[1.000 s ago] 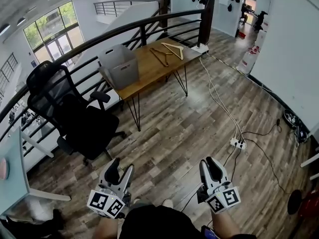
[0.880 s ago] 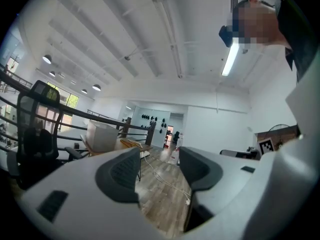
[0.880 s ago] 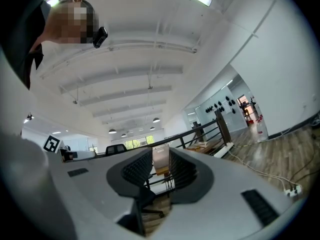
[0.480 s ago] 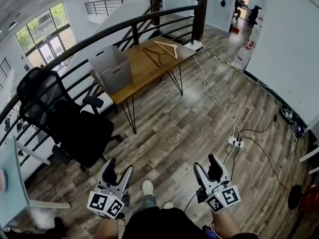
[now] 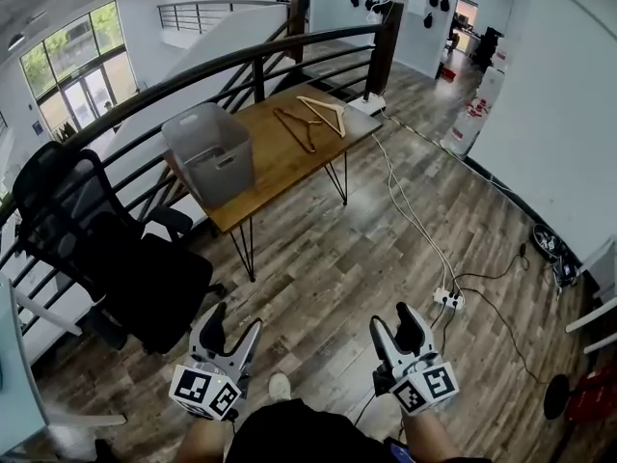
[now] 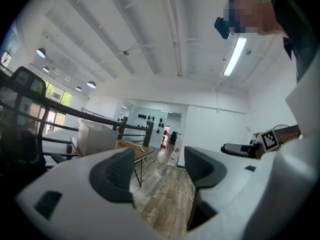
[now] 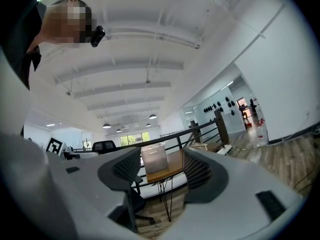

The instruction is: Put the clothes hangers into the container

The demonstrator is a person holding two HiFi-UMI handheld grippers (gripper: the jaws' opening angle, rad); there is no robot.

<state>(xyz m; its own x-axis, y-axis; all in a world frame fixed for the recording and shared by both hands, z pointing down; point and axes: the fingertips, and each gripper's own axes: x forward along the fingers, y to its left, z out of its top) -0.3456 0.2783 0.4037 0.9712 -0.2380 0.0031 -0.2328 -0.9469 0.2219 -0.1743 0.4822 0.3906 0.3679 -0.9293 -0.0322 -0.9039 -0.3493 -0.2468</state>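
Two wooden hangers, a dark one [image 5: 294,127] and a pale one [image 5: 326,114], lie on the far end of a wooden table [image 5: 280,167]. A grey plastic container [image 5: 207,152] stands on the table's near left end. Both grippers are held low, well short of the table. The left gripper [image 5: 233,321] has its jaws apart and still opening, nothing between them. The right gripper [image 5: 392,318] has its jaws wide, closing slightly, also empty. The container [image 7: 154,158] shows far off between the right jaws. In the left gripper view the container [image 6: 97,138] sits left of the jaws.
A black office chair [image 5: 106,249] stands left of the path to the table. A dark railing [image 5: 241,61] runs behind the table. White cables and a power strip [image 5: 448,299] lie on the wood floor to the right. A white wall closes the right side.
The person has walked nearer the table, which looks larger. The right jaws went from nearly shut to wide apart. The left jaws spread wider.
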